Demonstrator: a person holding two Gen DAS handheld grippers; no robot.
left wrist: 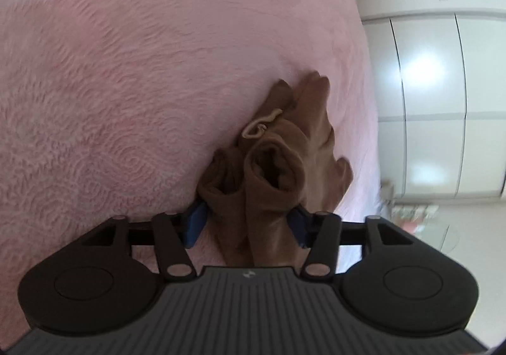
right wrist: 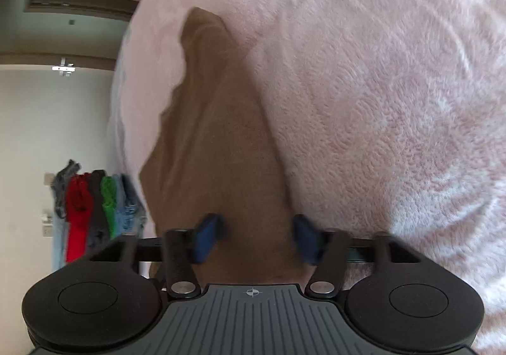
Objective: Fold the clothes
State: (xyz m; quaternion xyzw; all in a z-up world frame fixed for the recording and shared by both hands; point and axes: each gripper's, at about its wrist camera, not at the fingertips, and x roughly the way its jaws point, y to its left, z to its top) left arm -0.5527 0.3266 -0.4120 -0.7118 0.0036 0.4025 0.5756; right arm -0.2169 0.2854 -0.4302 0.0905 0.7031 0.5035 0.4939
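A brown garment (left wrist: 284, 146) lies bunched on the pink fleece blanket (left wrist: 126, 86), with a pale drawstring (left wrist: 259, 125) on top. My left gripper (left wrist: 247, 223) straddles its near end. Loose rolls of cloth fill the gap between the blue pads (left wrist: 196, 222) without looking squeezed, so the jaws stand open. In the right wrist view the same brown garment (right wrist: 215, 133) stretches away as a long flat strip over the blanket (right wrist: 379, 102). My right gripper (right wrist: 256, 238) is over its near end, the blurred blue pads (right wrist: 207, 236) apart, with flat, unpinched cloth between them.
The bed's edge runs down the right of the left wrist view, with white wardrobe doors (left wrist: 436, 102) beyond it. In the right wrist view the edge is on the left, and several coloured clothes (right wrist: 95, 212) hang by a white wall.
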